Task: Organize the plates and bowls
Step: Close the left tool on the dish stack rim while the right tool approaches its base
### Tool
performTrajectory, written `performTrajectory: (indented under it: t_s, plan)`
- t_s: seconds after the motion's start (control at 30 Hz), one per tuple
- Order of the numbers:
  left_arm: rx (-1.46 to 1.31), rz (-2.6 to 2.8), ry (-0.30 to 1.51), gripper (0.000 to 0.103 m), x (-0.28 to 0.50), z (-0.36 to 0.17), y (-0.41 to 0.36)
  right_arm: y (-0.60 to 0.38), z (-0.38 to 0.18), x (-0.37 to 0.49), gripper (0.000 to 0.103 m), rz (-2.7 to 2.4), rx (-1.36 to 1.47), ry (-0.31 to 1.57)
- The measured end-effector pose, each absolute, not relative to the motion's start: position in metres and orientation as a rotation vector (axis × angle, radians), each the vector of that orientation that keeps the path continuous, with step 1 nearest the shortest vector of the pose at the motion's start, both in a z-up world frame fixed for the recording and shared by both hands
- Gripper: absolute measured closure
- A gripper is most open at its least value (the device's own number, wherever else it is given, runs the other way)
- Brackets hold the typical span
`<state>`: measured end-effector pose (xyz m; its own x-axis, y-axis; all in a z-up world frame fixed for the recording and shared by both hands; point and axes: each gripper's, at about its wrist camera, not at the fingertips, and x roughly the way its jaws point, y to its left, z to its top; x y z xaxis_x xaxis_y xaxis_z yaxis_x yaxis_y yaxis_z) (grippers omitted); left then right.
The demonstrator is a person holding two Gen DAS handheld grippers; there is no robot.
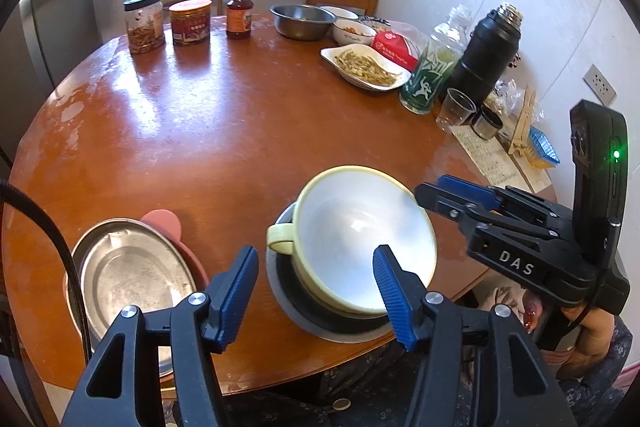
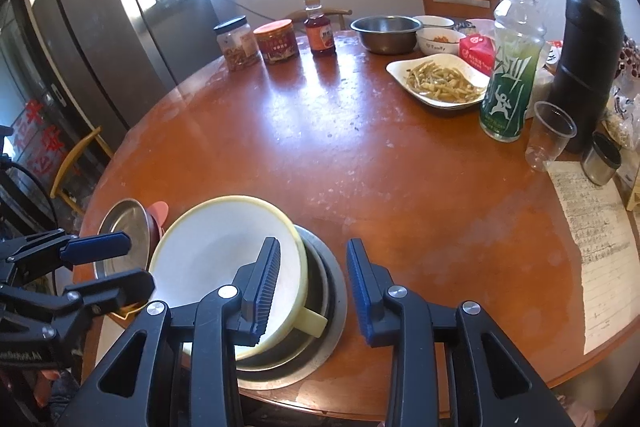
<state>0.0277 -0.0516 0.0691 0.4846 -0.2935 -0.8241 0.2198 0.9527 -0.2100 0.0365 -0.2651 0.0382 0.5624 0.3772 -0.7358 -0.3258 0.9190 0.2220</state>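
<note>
A pale yellow bowl with a white inside and side handle [image 1: 360, 239] [image 2: 224, 259] sits tilted in a grey metal bowl [image 1: 316, 323] [image 2: 316, 307] near the table's front edge. A round steel plate [image 1: 128, 275] [image 2: 124, 223] lies to its left on a pink dish [image 1: 164, 221] [image 2: 158, 211]. My left gripper [image 1: 316, 291] [image 2: 116, 263] is open and empty, its fingers over the yellow bowl's near side. My right gripper [image 2: 314, 287] [image 1: 432, 193] is open and empty, its left finger over the yellow bowl's rim.
At the round wooden table's [image 1: 208, 123] far side stand jars [image 1: 144, 23], a sauce bottle [image 1: 239, 9], a steel bowl [image 1: 302, 21], white bowls, a plate of food [image 1: 366, 67], a green bottle [image 1: 432, 75], a black flask [image 1: 486, 55], a plastic cup [image 1: 456, 109] and papers [image 2: 596, 227]. A fridge [image 2: 100, 27] stands left.
</note>
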Motion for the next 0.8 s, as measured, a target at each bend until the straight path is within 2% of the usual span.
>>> performTrajectory:
  t_s: [0.37,0.8]
  plan:
    - [-0.131,-0.214,1.001,0.043,0.018,0.074,-0.018,-0.290,0.044,0.031,0.055,0.401,0.085,0.857]
    - [-0.163,-0.218,1.106,0.043,-0.004,0.028,-0.018,-0.328,0.011,0.028,0.054,0.425,0.136,0.929]
